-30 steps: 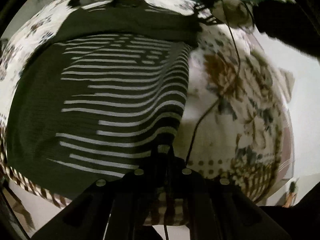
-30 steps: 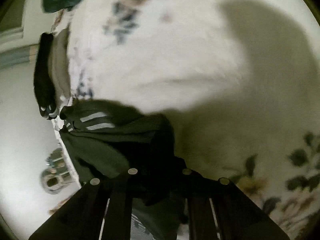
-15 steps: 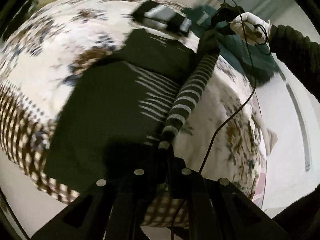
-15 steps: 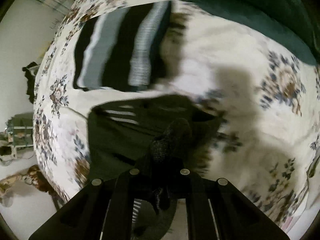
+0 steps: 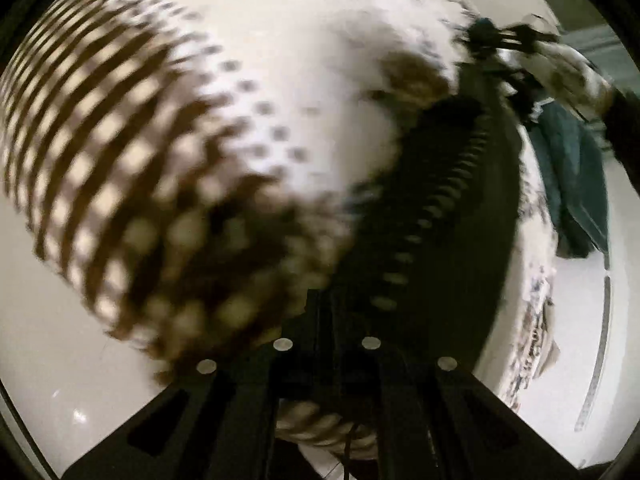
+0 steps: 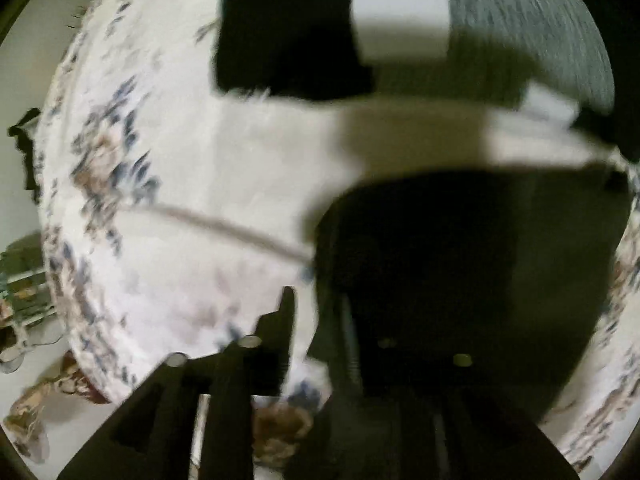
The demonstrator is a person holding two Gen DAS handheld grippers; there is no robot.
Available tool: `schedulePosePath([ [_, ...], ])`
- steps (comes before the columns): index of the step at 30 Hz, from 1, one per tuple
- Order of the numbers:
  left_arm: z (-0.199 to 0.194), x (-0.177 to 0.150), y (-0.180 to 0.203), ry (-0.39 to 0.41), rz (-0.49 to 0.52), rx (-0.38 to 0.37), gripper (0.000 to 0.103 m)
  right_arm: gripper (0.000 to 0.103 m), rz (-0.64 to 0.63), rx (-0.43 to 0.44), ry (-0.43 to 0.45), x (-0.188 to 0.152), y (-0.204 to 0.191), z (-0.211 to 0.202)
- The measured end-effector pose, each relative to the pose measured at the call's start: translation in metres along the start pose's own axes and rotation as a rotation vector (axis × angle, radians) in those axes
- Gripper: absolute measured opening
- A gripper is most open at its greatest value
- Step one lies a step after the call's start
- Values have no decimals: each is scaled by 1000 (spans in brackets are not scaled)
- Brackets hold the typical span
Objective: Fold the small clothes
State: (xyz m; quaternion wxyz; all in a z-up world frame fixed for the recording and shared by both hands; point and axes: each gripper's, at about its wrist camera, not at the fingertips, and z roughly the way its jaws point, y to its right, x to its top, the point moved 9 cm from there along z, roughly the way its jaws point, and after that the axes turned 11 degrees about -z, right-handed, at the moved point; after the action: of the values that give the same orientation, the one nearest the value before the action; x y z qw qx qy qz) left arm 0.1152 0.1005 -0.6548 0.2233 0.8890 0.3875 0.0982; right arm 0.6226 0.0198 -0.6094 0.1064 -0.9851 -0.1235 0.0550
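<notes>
A dark green garment with white stripes (image 5: 448, 200) hangs stretched over the flowered bed cover (image 5: 280, 80) in the blurred left wrist view. My left gripper (image 5: 326, 312) is shut on its near edge. The other hand holds the far end near the top right. In the right wrist view the same dark garment (image 6: 460, 280) fills the lower right and covers my right gripper's right finger. My right gripper (image 6: 340, 312) looks parted, with the left finger (image 6: 280, 320) bare over the bed cover (image 6: 180, 160).
A folded dark and grey striped pile (image 6: 400, 28) lies on the bed beyond the garment. A teal cloth (image 5: 576, 184) hangs at the bed's far side. White floor (image 5: 60, 340) runs along the bed's edge, with clutter at the left (image 6: 24, 300).
Both views swung fast and are blurred. The garment was lifted off the bed and carried across it. The right gripper's fingers have spread, and the cloth now drapes over one of them.
</notes>
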Motion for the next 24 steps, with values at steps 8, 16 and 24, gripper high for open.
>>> schedulePosePath([
  [8, 4, 0, -36, -43, -1, 46, 57, 39, 81, 149, -112, -194, 2, 29],
  [16, -17, 7, -18, -1, 62, 89, 57, 46, 315, 774, -199, -279, -89, 88],
  [24, -7, -8, 47, -37, 250, 80, 57, 50, 199, 492, -15, -351, 26, 25],
])
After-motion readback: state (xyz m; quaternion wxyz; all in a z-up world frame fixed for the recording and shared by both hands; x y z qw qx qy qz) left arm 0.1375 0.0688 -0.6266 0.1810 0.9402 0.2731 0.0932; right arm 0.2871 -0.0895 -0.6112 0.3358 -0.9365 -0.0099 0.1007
